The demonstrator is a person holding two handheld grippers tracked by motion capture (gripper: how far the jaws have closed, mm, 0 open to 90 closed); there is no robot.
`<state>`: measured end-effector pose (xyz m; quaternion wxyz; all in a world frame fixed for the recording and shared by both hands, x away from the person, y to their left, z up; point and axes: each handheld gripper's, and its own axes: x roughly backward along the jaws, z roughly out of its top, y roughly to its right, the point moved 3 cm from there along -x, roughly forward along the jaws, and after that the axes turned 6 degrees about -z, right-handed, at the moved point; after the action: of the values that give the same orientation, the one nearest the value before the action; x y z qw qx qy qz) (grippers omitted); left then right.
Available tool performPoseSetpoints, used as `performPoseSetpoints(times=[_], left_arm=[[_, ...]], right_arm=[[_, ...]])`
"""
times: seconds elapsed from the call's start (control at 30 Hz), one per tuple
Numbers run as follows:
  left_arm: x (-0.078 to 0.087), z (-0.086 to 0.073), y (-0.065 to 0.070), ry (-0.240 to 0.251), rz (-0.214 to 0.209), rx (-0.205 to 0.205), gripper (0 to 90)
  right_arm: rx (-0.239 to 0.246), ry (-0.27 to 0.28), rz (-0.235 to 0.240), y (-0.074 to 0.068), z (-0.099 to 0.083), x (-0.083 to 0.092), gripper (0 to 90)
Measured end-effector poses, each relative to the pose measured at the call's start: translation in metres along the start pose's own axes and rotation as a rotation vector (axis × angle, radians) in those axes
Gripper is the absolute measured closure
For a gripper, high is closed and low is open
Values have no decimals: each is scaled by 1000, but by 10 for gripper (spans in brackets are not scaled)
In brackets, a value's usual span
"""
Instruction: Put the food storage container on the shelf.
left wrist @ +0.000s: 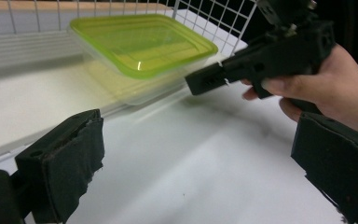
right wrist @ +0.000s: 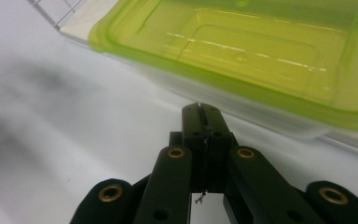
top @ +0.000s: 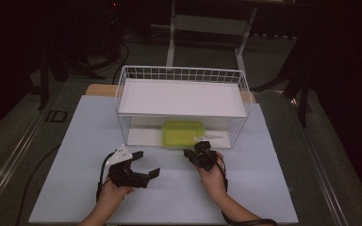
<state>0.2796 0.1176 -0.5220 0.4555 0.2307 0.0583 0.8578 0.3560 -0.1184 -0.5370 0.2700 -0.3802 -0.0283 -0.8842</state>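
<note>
A clear food container with a lime-green lid [top: 184, 133] [left wrist: 144, 44] [right wrist: 251, 46] sits on the lower level of a white wire rack [top: 181, 73], at its front edge. My right gripper [top: 188, 152] [right wrist: 200, 114] is shut with nothing in it, its tip just short of the container's near side. The left gripper view catches that shut tip [left wrist: 205, 81] beside the container. My left gripper [top: 147, 163] [left wrist: 200, 154] stands open on the white table, left of the right one, nothing between its wide-apart jaws.
A white board [top: 181, 96] covers the top of the rack above the container. The white tabletop [top: 169, 197] stretches out in front of the rack. Dark floor, cables and a table frame [top: 207, 28] lie beyond.
</note>
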Motion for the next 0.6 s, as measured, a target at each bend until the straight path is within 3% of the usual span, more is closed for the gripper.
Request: performPoseSetpoints(times=[0.27, 0.4, 0.6], left_arm=[[-2, -3, 3, -23, 19, -39, 33], [1, -3, 0, 4, 37, -23, 34], [3, -3, -2, -2, 58, -39, 33]], right_arm=[[-31, 11, -16, 4, 10, -14, 900], [-43, 19, -30, 6, 17, -21, 899], [-74, 38, -32, 9, 29, -28, 898]])
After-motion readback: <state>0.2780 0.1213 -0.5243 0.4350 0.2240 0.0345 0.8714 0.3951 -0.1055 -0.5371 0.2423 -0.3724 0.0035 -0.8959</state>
